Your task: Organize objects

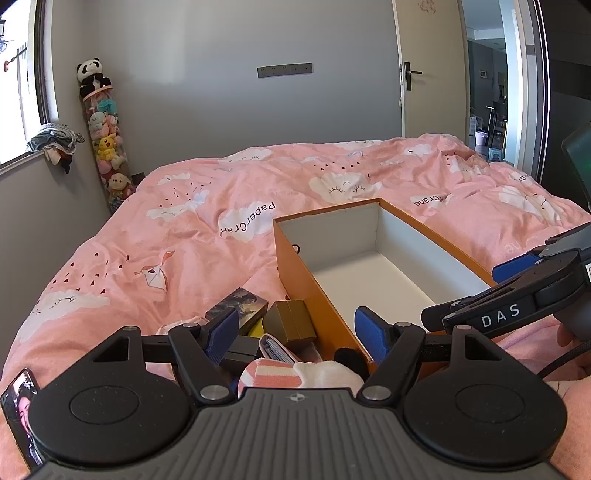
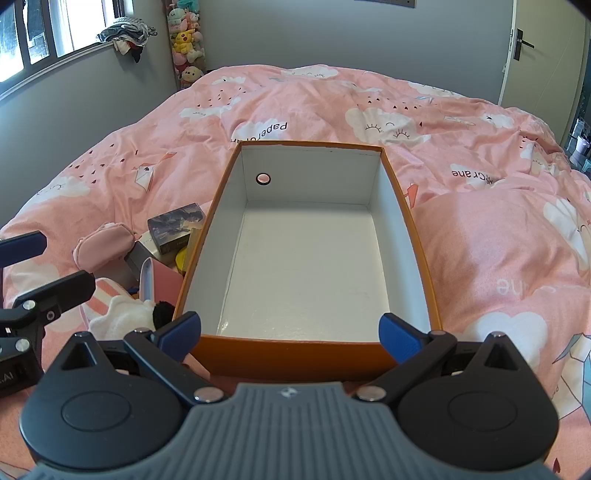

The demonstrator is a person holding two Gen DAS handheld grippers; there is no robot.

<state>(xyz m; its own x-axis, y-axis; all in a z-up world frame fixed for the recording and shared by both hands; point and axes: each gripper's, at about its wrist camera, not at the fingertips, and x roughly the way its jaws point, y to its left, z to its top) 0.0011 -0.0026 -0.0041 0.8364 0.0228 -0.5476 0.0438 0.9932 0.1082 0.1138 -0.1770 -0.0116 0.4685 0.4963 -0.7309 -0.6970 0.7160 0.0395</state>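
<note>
An orange cardboard box (image 2: 229, 347) with a white, bare inside lies on the pink bedspread; its left wall (image 1: 314, 295) shows in the left wrist view. Left of the box is a heap of small things: a printed dark box (image 1: 238, 304), an olive-brown box (image 1: 291, 319), a pink striped sock (image 1: 269, 374), a white fluffy piece (image 1: 325, 373), a pink pouch (image 2: 103, 243) and a pink case (image 2: 162, 282). My left gripper (image 1: 295, 332) hangs open over this heap. My right gripper (image 2: 290, 332) stands open at the box's near wall, nothing between its fingers.
The bed's pink cloud-print cover (image 2: 498, 240) rises in a fold right of the box. A phone (image 1: 20, 410) lies at the near left. Stuffed toys (image 1: 107, 147) stand in the far corner, clothes (image 2: 125, 35) on the window sill, a door (image 1: 424, 74) behind the bed.
</note>
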